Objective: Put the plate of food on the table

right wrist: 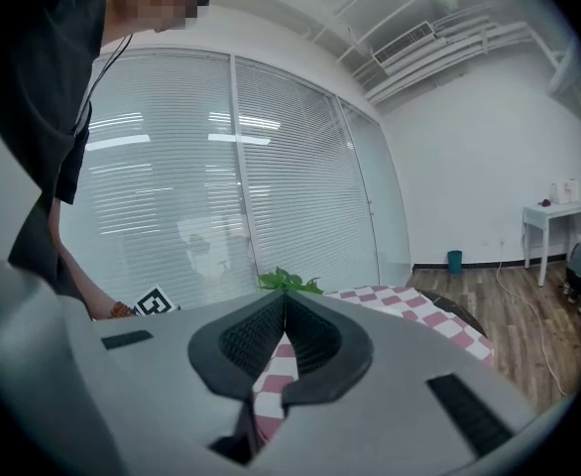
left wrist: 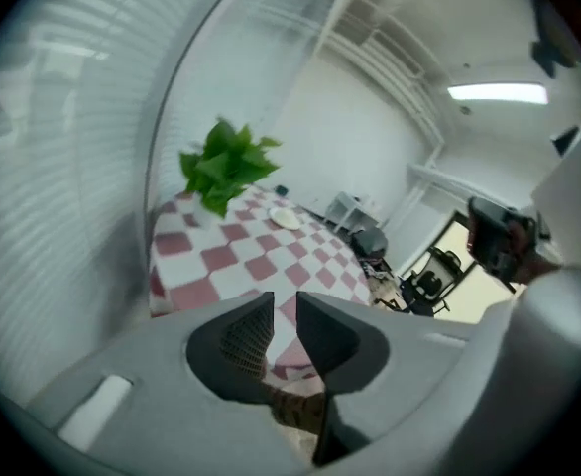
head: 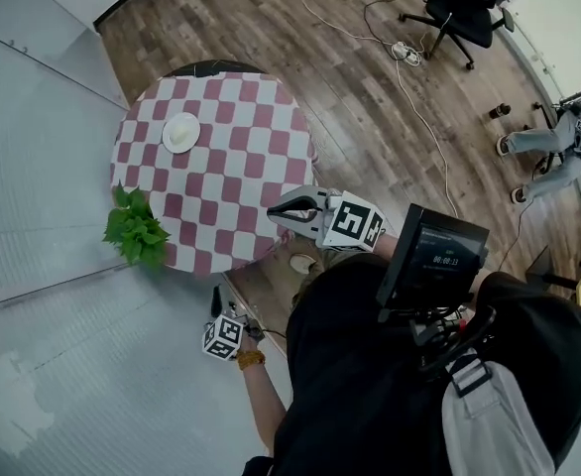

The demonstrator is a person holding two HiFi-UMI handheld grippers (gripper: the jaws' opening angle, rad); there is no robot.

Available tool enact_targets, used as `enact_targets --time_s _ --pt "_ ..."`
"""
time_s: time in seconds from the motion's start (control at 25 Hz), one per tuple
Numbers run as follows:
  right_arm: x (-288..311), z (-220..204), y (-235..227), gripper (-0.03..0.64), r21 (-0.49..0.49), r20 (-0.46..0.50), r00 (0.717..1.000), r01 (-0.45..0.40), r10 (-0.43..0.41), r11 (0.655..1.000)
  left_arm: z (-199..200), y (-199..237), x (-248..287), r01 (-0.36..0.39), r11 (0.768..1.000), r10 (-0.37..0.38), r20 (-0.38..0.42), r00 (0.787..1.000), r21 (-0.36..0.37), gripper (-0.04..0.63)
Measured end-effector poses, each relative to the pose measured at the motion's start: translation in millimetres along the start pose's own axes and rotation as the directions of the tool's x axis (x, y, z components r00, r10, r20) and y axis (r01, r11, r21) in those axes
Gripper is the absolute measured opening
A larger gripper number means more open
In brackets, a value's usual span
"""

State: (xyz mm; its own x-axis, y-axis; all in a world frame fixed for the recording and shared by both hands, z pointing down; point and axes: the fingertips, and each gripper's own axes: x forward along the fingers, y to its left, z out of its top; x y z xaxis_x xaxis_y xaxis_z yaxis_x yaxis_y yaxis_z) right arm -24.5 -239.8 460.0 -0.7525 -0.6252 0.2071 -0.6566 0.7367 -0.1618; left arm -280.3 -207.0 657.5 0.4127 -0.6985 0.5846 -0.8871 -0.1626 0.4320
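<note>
A white plate [head: 181, 132] rests on the round table with a red and white checked cloth [head: 233, 181], on its far left part; I cannot make out what lies on it. In the left gripper view the plate [left wrist: 286, 218] shows far off on the table [left wrist: 221, 256]. My right gripper [head: 274, 212] hovers over the table's near edge, its jaws shut and empty [right wrist: 284, 310]. The left gripper [head: 221, 300] hangs low beside the person, off the table; its jaws [left wrist: 285, 315] stand a narrow gap apart with nothing between them.
A green leafy plant [head: 135, 231] sits at the table's left near edge, by a glass wall with blinds [head: 33, 186]. An office chair [head: 461, 8], floor cables [head: 409, 87] and a seated person [head: 558, 137] are on the wooden floor to the right.
</note>
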Motion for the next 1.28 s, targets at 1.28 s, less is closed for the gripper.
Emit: enact_targets --time_s 1.28 --pt "52 -33 141 0.009 -0.091 -0.062 0.933 -0.358 0.354 0.929 77 -141 -112 0.052 0.856 -0.280 0.376 0.883 0.514 0.006"
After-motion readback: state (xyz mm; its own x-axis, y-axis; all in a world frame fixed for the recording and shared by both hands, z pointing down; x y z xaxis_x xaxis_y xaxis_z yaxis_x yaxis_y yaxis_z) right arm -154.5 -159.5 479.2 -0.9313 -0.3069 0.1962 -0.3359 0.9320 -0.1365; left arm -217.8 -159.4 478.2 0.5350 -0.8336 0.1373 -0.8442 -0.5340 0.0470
